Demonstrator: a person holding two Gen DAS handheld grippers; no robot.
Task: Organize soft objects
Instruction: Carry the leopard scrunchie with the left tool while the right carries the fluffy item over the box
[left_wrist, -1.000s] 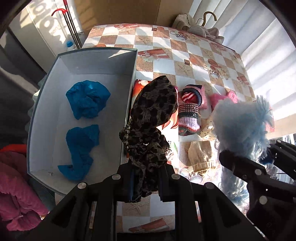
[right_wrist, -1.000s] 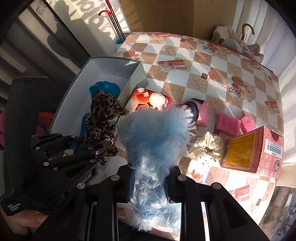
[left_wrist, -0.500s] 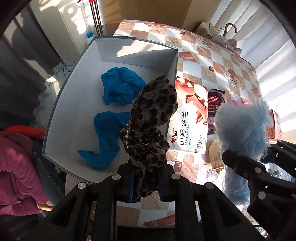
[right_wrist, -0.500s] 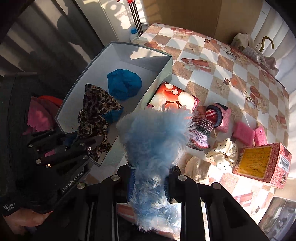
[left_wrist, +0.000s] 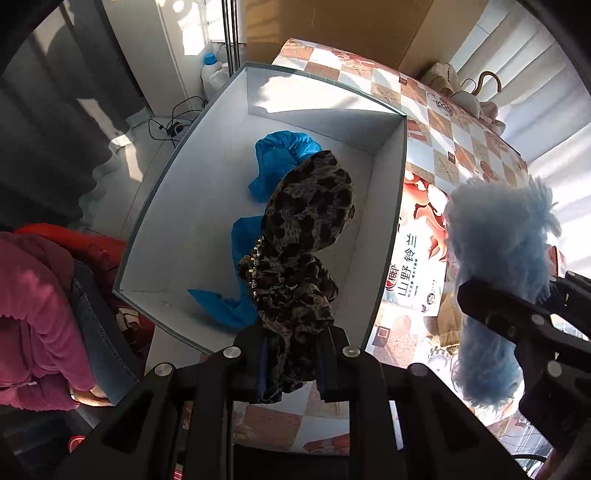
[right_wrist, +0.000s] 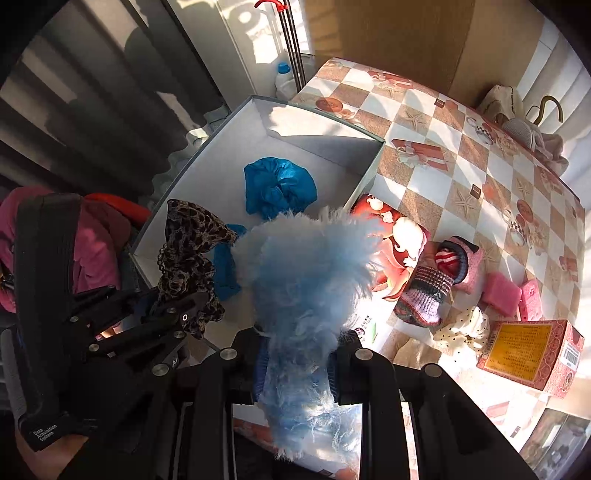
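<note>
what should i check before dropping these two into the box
1. Left gripper shut on leopard scrunchie: ok.
2. Right gripper shut on blue fluffy piece: ok.
3. Scrunchie over the box opening: ok, in the left wrist view.
4. Fluffy piece over the box: cannot tell; it seems near the right wall, partly over the tissue pack.
5. Free floor in the box beside the two blue cloths: ok.
6. The two grippers apart: ok.

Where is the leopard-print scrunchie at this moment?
The leopard-print scrunchie is clamped in the left gripper, hanging over the open grey box above the two blue items, left of the fluffy blue piece.
</note>
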